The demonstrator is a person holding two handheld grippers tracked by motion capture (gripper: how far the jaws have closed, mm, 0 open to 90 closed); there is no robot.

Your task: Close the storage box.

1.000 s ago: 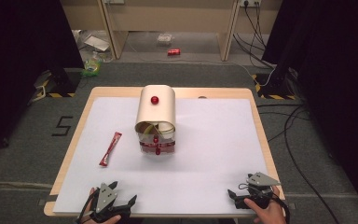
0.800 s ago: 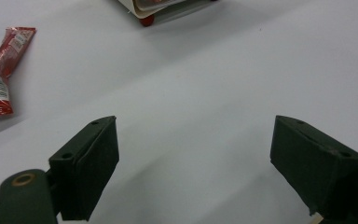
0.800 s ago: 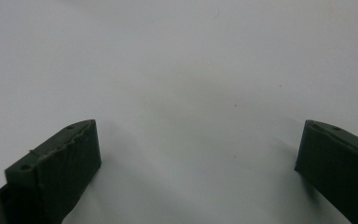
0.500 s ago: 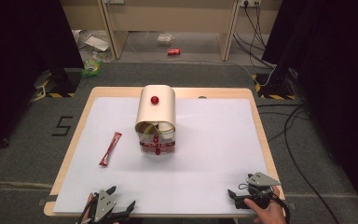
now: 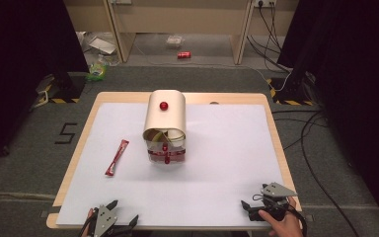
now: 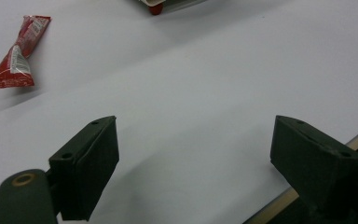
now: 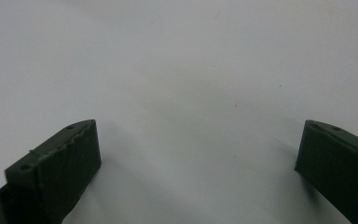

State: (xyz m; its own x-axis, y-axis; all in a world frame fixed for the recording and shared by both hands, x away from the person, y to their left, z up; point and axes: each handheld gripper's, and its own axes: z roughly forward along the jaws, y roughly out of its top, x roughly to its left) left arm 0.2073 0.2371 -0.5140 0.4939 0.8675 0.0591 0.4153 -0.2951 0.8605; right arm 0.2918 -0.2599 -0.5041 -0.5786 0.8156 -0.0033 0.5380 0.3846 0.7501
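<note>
Left hand-held gripper [image 5: 121,223] and right hand-held gripper [image 5: 249,207] both gape empty at bench [image 5: 227,148] 6 o'clock edge; red sachet [image 5: 117,157] at left's 12.

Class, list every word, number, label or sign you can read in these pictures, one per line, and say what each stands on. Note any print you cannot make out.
"5": dark figure on the grey floor mat left of the table.
Red sachet: print too blurred to read.
Red can on the floor beyond the table: label too small to read.
Cream container with red knob: no text visible.
</note>
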